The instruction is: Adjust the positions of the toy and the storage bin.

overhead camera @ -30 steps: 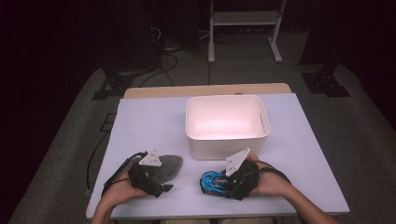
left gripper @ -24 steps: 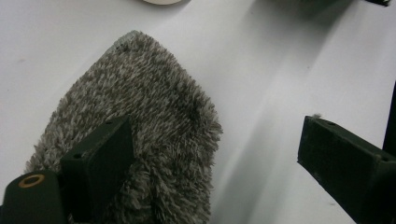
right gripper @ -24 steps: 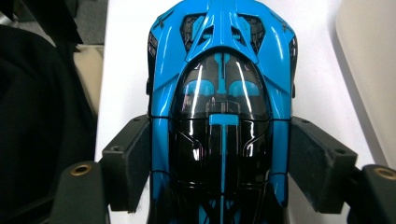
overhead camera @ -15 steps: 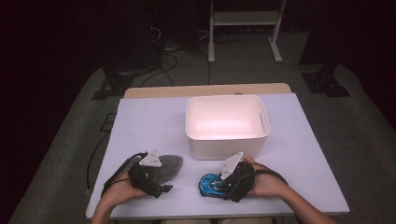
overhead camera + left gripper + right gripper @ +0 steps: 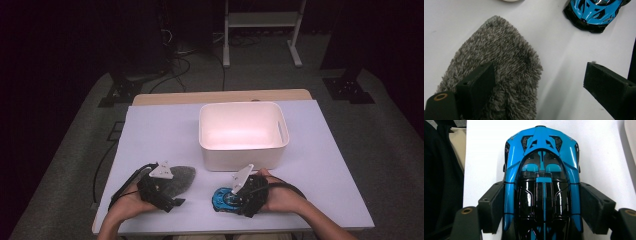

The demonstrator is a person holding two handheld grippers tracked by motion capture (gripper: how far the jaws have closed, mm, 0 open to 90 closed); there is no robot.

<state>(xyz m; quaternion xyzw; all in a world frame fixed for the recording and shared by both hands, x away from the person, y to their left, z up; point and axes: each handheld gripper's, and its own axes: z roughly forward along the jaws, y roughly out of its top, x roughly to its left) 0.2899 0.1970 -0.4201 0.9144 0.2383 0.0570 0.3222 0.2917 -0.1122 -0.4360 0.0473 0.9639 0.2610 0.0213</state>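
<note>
Since the earlier frame, almost no change: right gripper shifted only slightly over the blue toy car, left gripper in the same spot. Right gripper's two jaws flush against both sides of the car's body, so holding the car, with the car's end pointing away from the claw on the white table. Left gripper's jaws wide apart, nothing clamped; one jaw resting above the grey fluffy cloth, the other over bare table just beside it. Beyond the left claw and to one side, the same blue car. Farther ahead of both claws, a white bin.
</note>
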